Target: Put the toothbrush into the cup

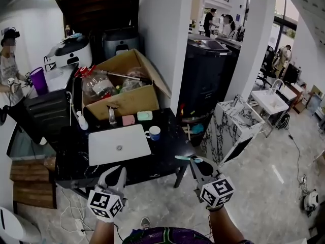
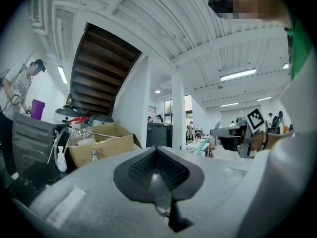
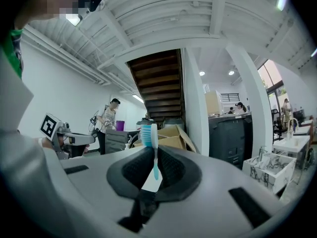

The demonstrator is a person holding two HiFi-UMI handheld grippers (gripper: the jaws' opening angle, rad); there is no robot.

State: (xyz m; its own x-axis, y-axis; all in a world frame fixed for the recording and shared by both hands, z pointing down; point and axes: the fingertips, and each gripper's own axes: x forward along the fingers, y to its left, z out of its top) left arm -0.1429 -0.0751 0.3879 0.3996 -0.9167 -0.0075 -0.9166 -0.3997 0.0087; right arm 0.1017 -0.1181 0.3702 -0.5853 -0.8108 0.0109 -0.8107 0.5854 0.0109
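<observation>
Right gripper view: right tongs (image 3: 154, 156) clenched on the toothbrush (image 3: 150, 135), dark pads pressed against its pale blue handle from both sides, bristle head standing up above them. Left gripper view: left tongs (image 2: 157, 155) clenched as well, pads meeting with nothing between.

Head view: both tongs low in the frame. Left tongs (image 1: 115, 176) at the front edge of the black surface (image 1: 165, 159), right tongs (image 1: 199, 165) near its front right corner. Toothbrush (image 1: 186, 158) in the air there, lying roughly level, sticking out leftward from the right tongs, above the edge of the surface. Cup (image 1: 154, 132) upright on the surface, white outside and blue within, farther back and well apart from the toothbrush.

Just left of the cup, a closed white laptop (image 1: 119, 144) flat on the surface. Behind those, a pink block (image 1: 128, 120) and a pale green one (image 1: 144, 115) side by side, with a small glass bottle (image 1: 111, 114) to their left. Farther back, an open cardboard box (image 1: 127, 96) with a clear plastic bottle (image 1: 96, 84) inside.
</observation>
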